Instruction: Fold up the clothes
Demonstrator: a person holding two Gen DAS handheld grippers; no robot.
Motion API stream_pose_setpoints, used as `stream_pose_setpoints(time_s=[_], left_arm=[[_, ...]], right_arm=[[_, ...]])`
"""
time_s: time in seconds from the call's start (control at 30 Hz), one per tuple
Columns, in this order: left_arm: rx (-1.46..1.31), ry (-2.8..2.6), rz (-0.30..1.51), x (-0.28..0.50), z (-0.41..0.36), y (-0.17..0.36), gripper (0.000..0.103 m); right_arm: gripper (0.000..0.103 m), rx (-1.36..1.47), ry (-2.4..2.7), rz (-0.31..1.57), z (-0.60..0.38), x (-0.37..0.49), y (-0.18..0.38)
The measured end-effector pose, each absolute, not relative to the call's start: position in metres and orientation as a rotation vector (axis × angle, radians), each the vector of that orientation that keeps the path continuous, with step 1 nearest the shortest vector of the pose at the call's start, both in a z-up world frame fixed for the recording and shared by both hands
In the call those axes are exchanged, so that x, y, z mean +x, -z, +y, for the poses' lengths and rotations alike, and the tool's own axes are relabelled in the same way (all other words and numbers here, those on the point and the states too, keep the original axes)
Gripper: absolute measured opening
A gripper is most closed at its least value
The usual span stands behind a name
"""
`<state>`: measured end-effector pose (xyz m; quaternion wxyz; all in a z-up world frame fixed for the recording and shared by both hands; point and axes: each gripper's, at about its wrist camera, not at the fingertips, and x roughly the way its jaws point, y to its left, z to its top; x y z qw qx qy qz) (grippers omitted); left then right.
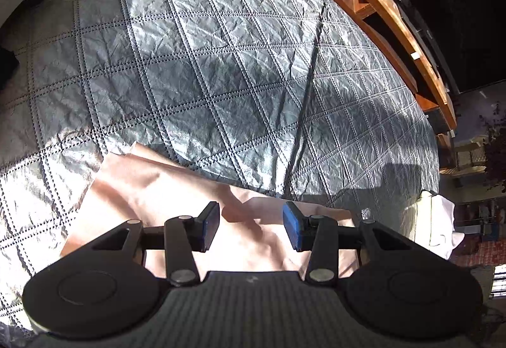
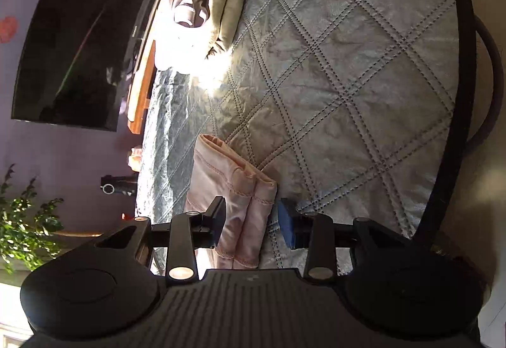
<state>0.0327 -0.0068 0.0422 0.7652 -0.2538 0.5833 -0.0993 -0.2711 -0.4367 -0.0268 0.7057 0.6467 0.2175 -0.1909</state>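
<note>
A pale pink garment point(image 1: 177, 190) lies flat on the grey quilted bedspread point(image 1: 221, 47). My left gripper point(image 1: 250, 228) hovers over its near part, open, with nothing pinched between the blue pads. In the right wrist view the same pink garment point(image 2: 240, 199) shows as a narrow folded strip with stitched hems. My right gripper point(image 2: 253, 224) straddles its near end. The left pad sits against the cloth's edge, while the right fingertip point(image 2: 286, 229) stands apart from it over the bedspread point(image 2: 332, 79). The jaws do not press on the cloth.
A stack of folded clothes point(image 2: 205, 0), beige and lavender, sits at the bed's far edge in strong sunlight. A wooden bed frame point(image 1: 395, 16) borders the bedspread, and a dark TV screen point(image 2: 79, 32) stands beyond it. White cloth point(image 1: 439, 221) lies at the bed's right corner. A plant point(image 2: 25, 221) stands at the left.
</note>
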Motion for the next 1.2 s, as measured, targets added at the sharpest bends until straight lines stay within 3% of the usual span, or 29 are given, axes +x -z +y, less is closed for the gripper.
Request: stream_pose_setpoints(time_s=[0.33, 0.47, 0.7, 0.77, 0.83, 1.2], left_arm=[[-0.33, 0.329, 1.28, 0.009, -0.056, -0.04, 0.039], [-0.201, 0.4, 1.249, -0.005, -0.079, -0.045, 0.039], [-0.071, 0.513, 1.243, -0.026, -0.107, -0.045, 0.039], [-0.048, 0.53, 1.257, -0.031, -0.112, -0.042, 0.039], [-0.045, 0.534, 1.274, -0.033, -0.114, -0.037, 0.039], [-0.066, 0.516, 1.24, -0.036, -0.11, -0.045, 0.036]], right_arm=[[0.048, 1.348, 0.433, 0.453, -0.428, -0.254, 0.022], [0.042, 1.412, 0.461, 0.426, -0.429, -0.254, 0.026], [0.041, 1.458, 0.482, 0.443, -0.434, -0.251, 0.028], [0.023, 1.436, 0.505, 0.477, -0.434, -0.249, 0.026], [0.018, 1.404, 0.504, 0.49, -0.433, -0.249, 0.026], [0.016, 1.294, 0.438, 0.403, -0.427, -0.248, 0.006]])
